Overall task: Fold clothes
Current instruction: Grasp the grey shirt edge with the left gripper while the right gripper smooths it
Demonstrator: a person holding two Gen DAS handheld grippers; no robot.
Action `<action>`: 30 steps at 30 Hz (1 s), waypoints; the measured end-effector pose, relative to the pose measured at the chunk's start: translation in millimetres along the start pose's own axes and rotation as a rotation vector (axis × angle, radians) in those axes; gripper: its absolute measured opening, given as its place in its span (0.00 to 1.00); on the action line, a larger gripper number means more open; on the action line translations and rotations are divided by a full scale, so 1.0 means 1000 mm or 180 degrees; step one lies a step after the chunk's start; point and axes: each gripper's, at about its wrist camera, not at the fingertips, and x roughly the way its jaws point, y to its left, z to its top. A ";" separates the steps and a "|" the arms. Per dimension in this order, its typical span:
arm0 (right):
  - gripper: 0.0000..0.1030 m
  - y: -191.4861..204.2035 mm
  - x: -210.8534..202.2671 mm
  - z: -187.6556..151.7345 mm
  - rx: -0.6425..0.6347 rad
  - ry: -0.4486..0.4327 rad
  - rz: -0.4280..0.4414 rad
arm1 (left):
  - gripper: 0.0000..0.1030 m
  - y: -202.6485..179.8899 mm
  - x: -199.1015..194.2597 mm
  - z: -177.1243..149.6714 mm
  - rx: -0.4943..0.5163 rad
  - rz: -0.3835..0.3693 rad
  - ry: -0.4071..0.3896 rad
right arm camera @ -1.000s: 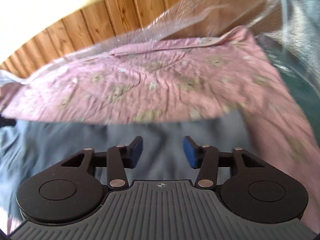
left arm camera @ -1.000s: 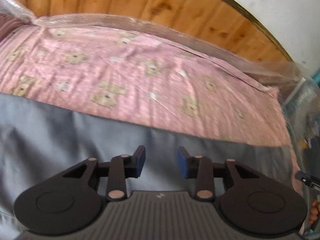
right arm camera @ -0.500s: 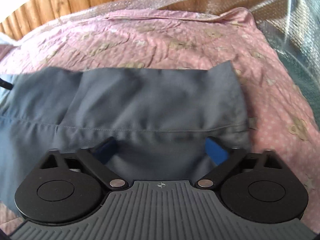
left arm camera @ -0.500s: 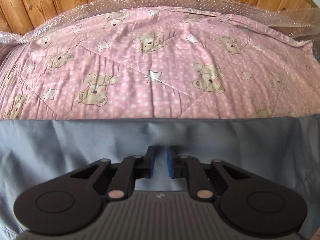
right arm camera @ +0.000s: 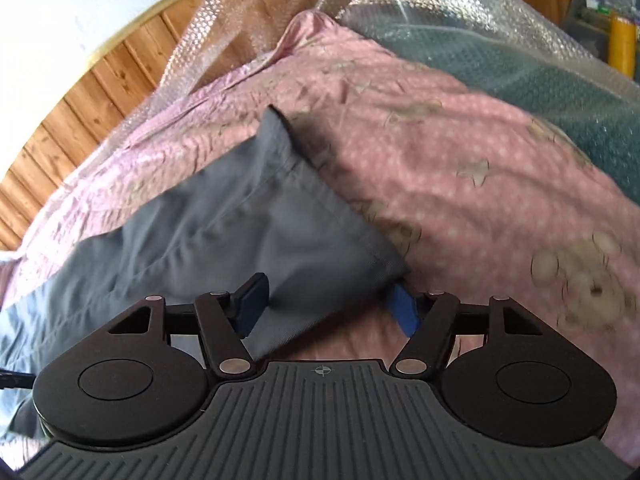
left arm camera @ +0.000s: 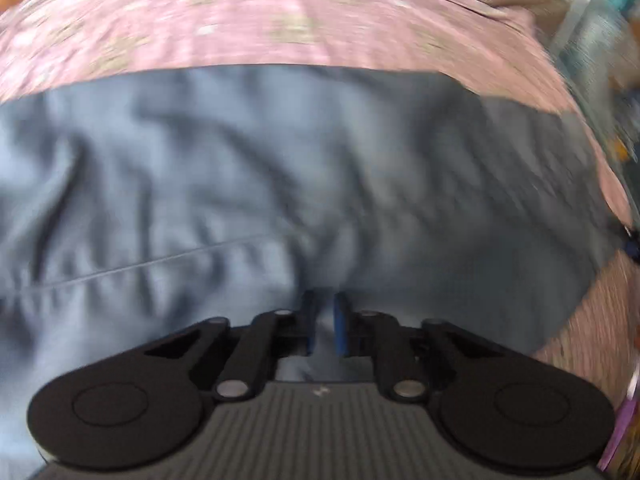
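Note:
A grey garment point(left arm camera: 280, 184) lies spread on a pink teddy-bear quilt point(left arm camera: 280, 20). My left gripper point(left arm camera: 323, 326) is shut on a pinch of the grey fabric near its front edge; this view is blurred. In the right wrist view the garment's hemmed end point(right arm camera: 248, 224) lies across my right gripper point(right arm camera: 326, 308), which is open, one blue pad on each side of the fabric's corner.
The quilt point(right arm camera: 480, 184) covers a bed. Bubble wrap point(right arm camera: 460, 12) lies over a green cover point(right arm camera: 560, 92) at the far right. A wooden panel wall point(right arm camera: 100, 80) runs behind the bed. Cluttered shelves point(right arm camera: 608, 4) stand at the far right.
My left gripper stays shut on the fabric and has moved, with more grey cloth in view. My right gripper has shifted to the garment's right corner and stays open.

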 end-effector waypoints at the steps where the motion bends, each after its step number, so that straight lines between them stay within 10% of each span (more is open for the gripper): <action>1: 0.61 -0.003 -0.001 0.003 0.0067 -0.0013 -0.0002 | 0.16 0.007 -0.004 0.000 -0.0072 0.0064 -0.0035; 3: 0.61 -0.007 -0.002 0.003 0.0212 -0.0014 0.0064 | 0.38 0.018 -0.011 -0.002 -0.0099 0.0182 -0.0100; 7: 0.45 0.007 0.005 0.004 0.0080 0.0134 0.0233 | 0.38 0.025 -0.020 -0.010 -0.0198 0.0160 -0.0086; 8: 0.21 0.014 0.007 0.005 -0.0023 0.0174 0.0201 | 0.38 0.023 -0.024 -0.010 -0.0206 0.0115 -0.0113; 12: 0.12 0.075 -0.010 0.010 -0.0771 -0.0006 -0.0075 | 0.39 0.006 -0.036 -0.004 -0.0192 -0.0150 -0.0272; 17: 0.10 0.200 -0.039 -0.025 -0.2360 -0.0289 -0.0007 | 0.40 -0.016 -0.045 0.013 -0.0288 -0.0562 -0.0481; 22: 0.11 0.264 -0.011 -0.097 -0.2951 0.0074 0.0299 | 0.50 -0.030 -0.027 0.020 -0.0504 -0.0937 -0.0430; 26: 0.38 0.263 -0.007 -0.119 -0.2896 0.0303 0.0431 | 0.50 -0.051 -0.007 0.030 -0.0463 -0.1005 -0.0314; 30: 0.39 0.241 -0.054 -0.078 -0.2023 0.0089 0.1065 | 0.57 -0.083 -0.001 0.049 -0.0297 -0.1257 -0.0404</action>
